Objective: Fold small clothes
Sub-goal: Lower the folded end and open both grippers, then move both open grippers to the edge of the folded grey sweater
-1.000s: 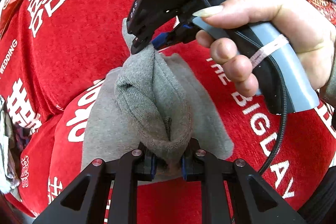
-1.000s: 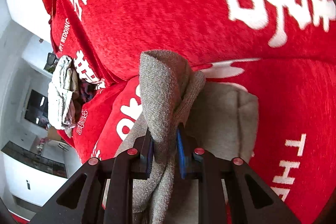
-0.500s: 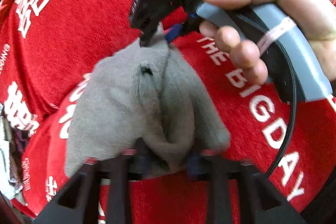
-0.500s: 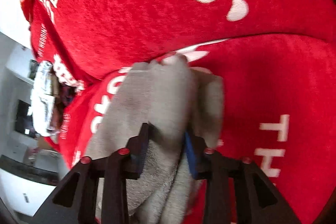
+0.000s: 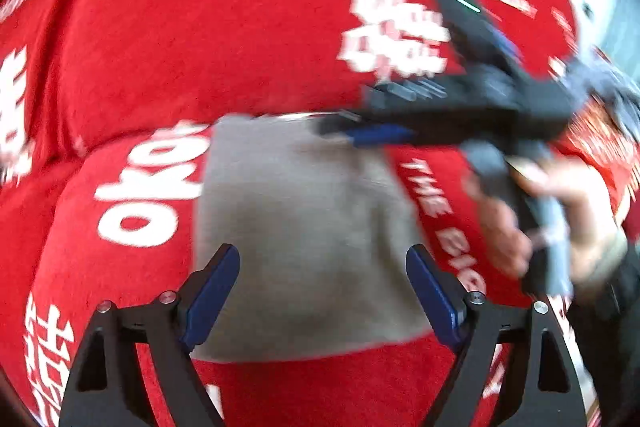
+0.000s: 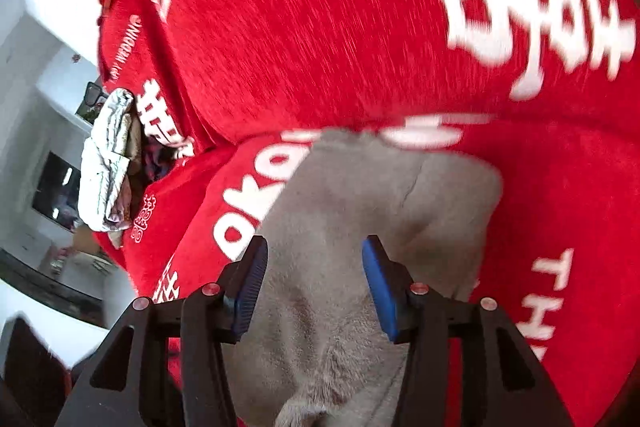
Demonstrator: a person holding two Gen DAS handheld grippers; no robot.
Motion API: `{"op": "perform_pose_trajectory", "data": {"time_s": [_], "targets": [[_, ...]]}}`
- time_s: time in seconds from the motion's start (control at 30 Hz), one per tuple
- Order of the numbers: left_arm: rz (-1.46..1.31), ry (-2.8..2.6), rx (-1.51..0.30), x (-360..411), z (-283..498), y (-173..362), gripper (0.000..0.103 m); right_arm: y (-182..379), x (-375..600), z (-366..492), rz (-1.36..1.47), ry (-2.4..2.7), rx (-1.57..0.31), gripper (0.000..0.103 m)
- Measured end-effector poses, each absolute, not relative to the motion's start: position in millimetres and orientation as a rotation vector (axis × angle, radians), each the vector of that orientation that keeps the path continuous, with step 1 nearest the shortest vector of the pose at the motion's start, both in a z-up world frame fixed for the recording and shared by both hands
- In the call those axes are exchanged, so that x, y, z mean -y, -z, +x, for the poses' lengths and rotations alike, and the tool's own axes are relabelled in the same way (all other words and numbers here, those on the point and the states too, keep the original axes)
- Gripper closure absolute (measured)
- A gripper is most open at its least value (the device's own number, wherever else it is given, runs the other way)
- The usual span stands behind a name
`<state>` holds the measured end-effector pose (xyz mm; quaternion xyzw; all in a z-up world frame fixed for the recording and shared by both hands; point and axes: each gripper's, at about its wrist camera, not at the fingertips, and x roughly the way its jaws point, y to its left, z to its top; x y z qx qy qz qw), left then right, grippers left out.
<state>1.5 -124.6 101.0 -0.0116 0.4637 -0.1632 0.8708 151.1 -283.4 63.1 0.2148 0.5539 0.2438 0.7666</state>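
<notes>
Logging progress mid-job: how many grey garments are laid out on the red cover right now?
1. The grey garment lies flat on the red cover, in front of both grippers. Anything beyond the frame edges may be hidden.

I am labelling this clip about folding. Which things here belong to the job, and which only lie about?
Job:
- grey garment, lying flat
- left hand-held gripper, open
- right hand-held gripper, open

Lying about:
- red printed cover underneath
- crumpled pale cloth at its edge

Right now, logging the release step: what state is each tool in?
Left tool: open, jaws just widened, holding nothing; grey garment lies flat beneath.
Right tool: open, jaws just widened, pads clear of the garment.
</notes>
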Motion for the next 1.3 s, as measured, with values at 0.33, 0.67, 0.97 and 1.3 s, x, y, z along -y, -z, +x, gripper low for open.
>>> {"op": "perform_pose_trajectory", "data": {"time_s": [0.33,0.67,0.97,1.3], "targets": [[0.153,0.394,-1.042,177,-1,-56,0.017,-42,334,134,0.450,-0.328,-1.204,0.050],[0.032,0.354,-0.984,119,4,-87,0.017,-73,290,73,0.570,-0.632,-1.152,0.050],[-0.030,0.281,-1.106,75,15,-46,0.017,-68,297,48,0.466,-0.473,-1.138,0.056],[-0.072,0.187,-1.049,40,22,-61,0.017,-94,252,8,0.329,-0.502,-1.093,0.047]]}}
